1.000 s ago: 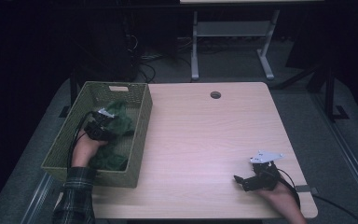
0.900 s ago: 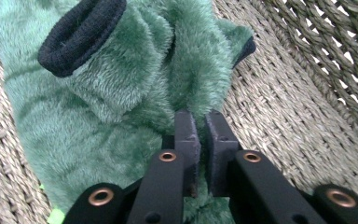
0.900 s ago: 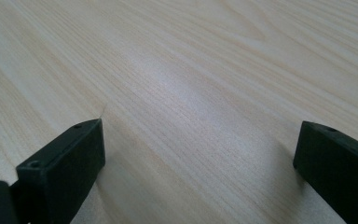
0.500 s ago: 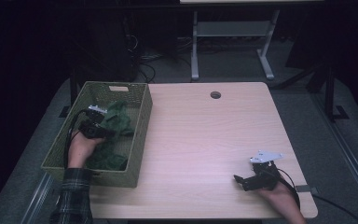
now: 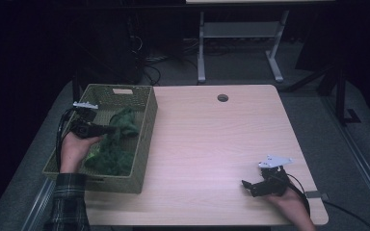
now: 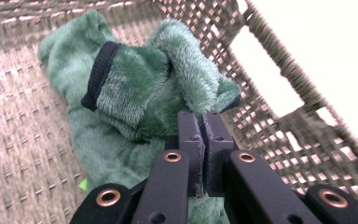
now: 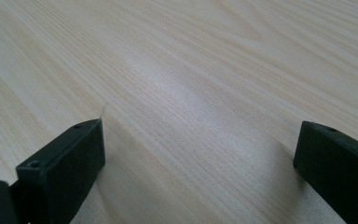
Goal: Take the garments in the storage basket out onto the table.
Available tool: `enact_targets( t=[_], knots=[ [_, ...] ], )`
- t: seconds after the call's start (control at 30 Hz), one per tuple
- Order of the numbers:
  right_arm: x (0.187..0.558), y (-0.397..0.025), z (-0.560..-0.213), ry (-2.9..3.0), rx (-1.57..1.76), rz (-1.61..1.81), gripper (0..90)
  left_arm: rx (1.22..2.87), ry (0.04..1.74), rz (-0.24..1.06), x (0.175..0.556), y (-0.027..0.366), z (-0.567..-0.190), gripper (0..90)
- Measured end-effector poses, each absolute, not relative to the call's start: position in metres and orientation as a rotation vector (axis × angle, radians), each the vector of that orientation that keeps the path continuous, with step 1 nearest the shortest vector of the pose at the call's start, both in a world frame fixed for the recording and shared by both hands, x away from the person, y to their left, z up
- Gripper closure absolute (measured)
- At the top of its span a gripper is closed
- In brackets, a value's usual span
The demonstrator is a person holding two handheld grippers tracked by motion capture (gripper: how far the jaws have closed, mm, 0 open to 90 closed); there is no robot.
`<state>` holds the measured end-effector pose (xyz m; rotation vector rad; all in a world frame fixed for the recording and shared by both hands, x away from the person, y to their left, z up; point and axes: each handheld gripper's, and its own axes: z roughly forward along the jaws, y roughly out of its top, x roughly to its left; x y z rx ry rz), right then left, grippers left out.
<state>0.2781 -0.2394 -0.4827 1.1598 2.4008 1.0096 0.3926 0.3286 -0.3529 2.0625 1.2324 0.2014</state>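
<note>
Left tool [image 6: 204, 122] clenched on the green fleece [image 6: 144, 88] in the basket [image 5: 144, 139]; next, lift it clear. Right tool [image 5: 250, 186] released.

Two black jaws of the right gripper [image 7: 200, 149] spread wide apart, one at the near left and one at the near right, low over a pale wooden table [image 7: 205, 70] with grain running diagonally, soft glare between them.
</note>
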Motion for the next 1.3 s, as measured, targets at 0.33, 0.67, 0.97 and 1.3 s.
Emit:
enact_targets(
  t=[0.33,0.67,0.97,1.3],
  knots=[
    [0.278,-0.239,-0.483,2.396,1.163,1.011,1.6,1.969,1.192,0.18,0.392,0.335,-0.321,88.3],
    [0.278,-0.239,-0.483,2.395,1.164,1.009,1.6,1.894,1.138,0.211,0.385,0.34,-0.289,88.8],
    [0.278,-0.239,-0.483,2.393,1.164,1.011,1.6,1.853,1.042,0.216,0.38,0.329,-0.247,88.9],
    [0.278,-0.239,-0.483,2.391,1.169,1.01,1.6,1.831,0.96,0.237,0.378,0.313,-0.208,88.8]
  ],
)
